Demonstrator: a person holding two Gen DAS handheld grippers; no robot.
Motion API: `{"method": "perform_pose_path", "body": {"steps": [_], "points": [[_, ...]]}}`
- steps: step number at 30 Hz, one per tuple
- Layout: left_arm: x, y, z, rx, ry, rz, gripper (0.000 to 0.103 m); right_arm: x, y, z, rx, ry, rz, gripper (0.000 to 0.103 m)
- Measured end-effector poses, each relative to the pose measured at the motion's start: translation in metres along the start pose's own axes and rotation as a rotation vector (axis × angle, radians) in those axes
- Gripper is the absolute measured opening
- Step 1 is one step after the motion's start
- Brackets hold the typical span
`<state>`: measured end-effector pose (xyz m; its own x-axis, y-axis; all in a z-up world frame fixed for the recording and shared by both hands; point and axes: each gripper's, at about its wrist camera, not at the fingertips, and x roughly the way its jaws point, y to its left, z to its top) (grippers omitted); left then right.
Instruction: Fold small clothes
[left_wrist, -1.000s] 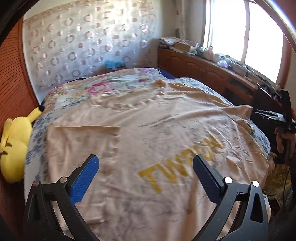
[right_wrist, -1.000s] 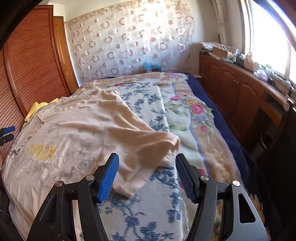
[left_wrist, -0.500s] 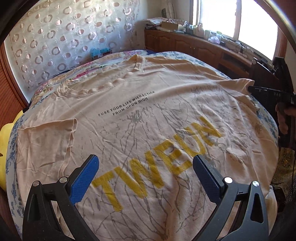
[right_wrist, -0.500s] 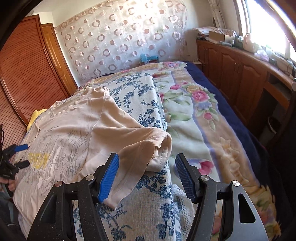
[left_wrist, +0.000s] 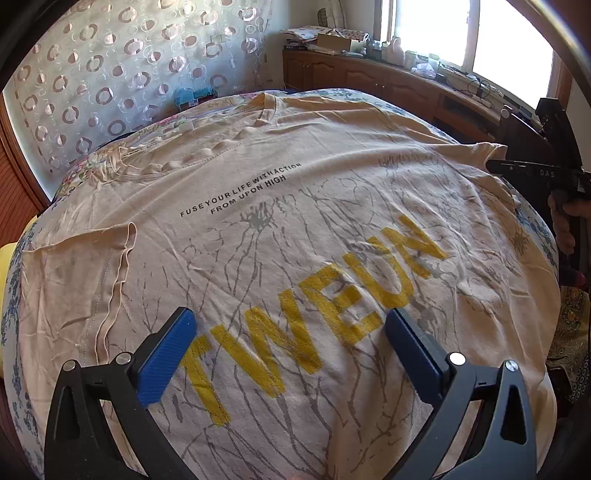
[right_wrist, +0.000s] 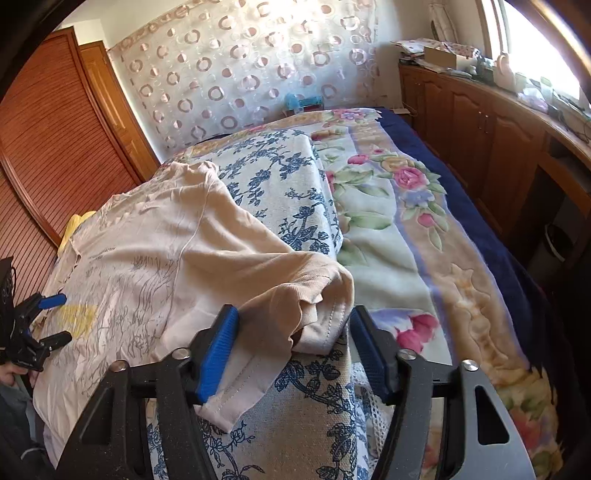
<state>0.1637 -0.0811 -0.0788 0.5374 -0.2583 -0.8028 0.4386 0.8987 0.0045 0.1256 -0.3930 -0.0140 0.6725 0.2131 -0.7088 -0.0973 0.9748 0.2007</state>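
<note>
1. While the tee (left_wrist: 295, 221) lies face up on the bed (right_wrist: 406, 236), the left claw (left_wrist: 291, 332) hangs wide open just above its yellow "TWEUN" print (left_wrist: 314, 317), gripping nothing; contact w/ cloth can't be told.
2. Right claw (right_wrist: 291, 339) is wide open too, its blue pads (right_wrist: 218, 354) either side of the bunched right sleeve (right_wrist: 314, 295), not closed on it.
3. Left view only: small black text, neckline (left_wrist: 192, 158), left sleeve (left_wrist: 74, 288) folded in over the chest, right claw seen at the far edge.
4. Right view only: floral blanket (right_wrist: 388, 221), blue-patterned cover (right_wrist: 288, 177), wooden wardrobe (right_wrist: 48, 140), left claw at the tee's far side.
5. Tee: beige, wrinkled, grey crack lines across the front.
</note>
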Motion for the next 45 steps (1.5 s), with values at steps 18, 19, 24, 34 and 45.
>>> {"method": "perform_pose_path", "body": {"steps": [18, 19, 24, 34, 45], "points": [[0.001, 0.000, 0.001, 0.000, 0.000, 0.002, 0.103, -0.037, 0.061, 0.021, -0.188, -0.134, 0.068, 0.006], [0.001, 0.000, 0.001, 0.000, 0.000, 0.002, 0.103, -0.039, 0.071, 0.025, -0.210, -0.143, 0.087, 0.006], [0.001, 0.000, 0.001, -0.001, 0.000, 0.002, 0.103, -0.041, 0.125, 0.036, -0.298, -0.148, 0.203, 0.006], [0.001, 0.000, 0.001, -0.001, 0.000, 0.002, 0.103, -0.023, 0.133, 0.020, -0.347, -0.095, 0.196, 0.046], [0.001, 0.001, 0.001, -0.002, 0.000, 0.002, 0.103, 0.021, 0.131, 0.005, -0.313, 0.042, 0.130, 0.044]]}}
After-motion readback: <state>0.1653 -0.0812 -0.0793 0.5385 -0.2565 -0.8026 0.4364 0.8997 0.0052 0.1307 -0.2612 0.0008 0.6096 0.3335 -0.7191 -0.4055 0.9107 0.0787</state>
